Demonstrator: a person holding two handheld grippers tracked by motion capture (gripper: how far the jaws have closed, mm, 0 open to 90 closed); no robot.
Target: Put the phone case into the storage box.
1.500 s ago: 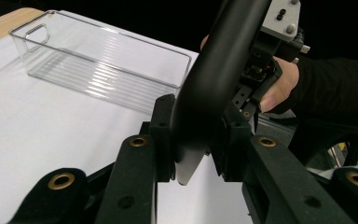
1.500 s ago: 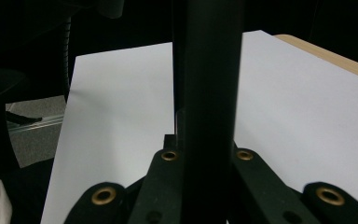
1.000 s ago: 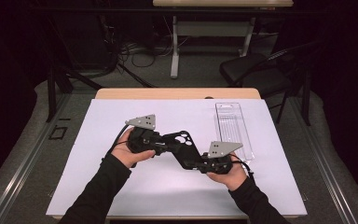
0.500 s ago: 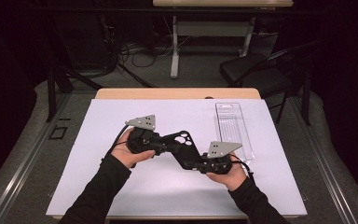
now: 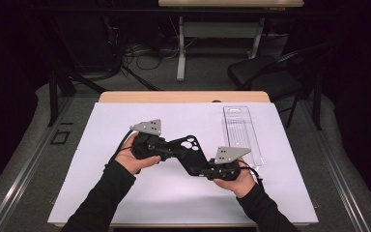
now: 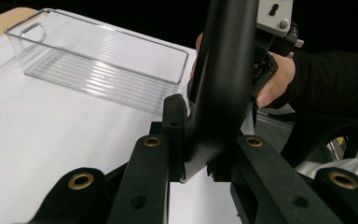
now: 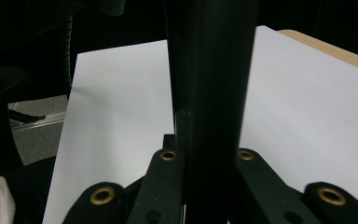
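A flat black plate (image 5: 189,151) with small round holes near one end is held above the white table between both grippers. My left gripper (image 5: 170,152) is shut on its left end, and my right gripper (image 5: 202,170) is shut on its lower right end. In the left gripper view the plate (image 6: 226,79) rises between the shut jaws of my left gripper (image 6: 196,136), with the other hand behind it. The right gripper view has the plate (image 7: 209,84) standing upright in my right gripper (image 7: 206,135).
A clear plastic bin (image 5: 242,135) lies at the table's right, just beyond the right hand; it is empty in the left gripper view (image 6: 98,60). A white sheet (image 5: 125,203) covers the table. A dark chair (image 5: 265,77) stands behind the far edge.
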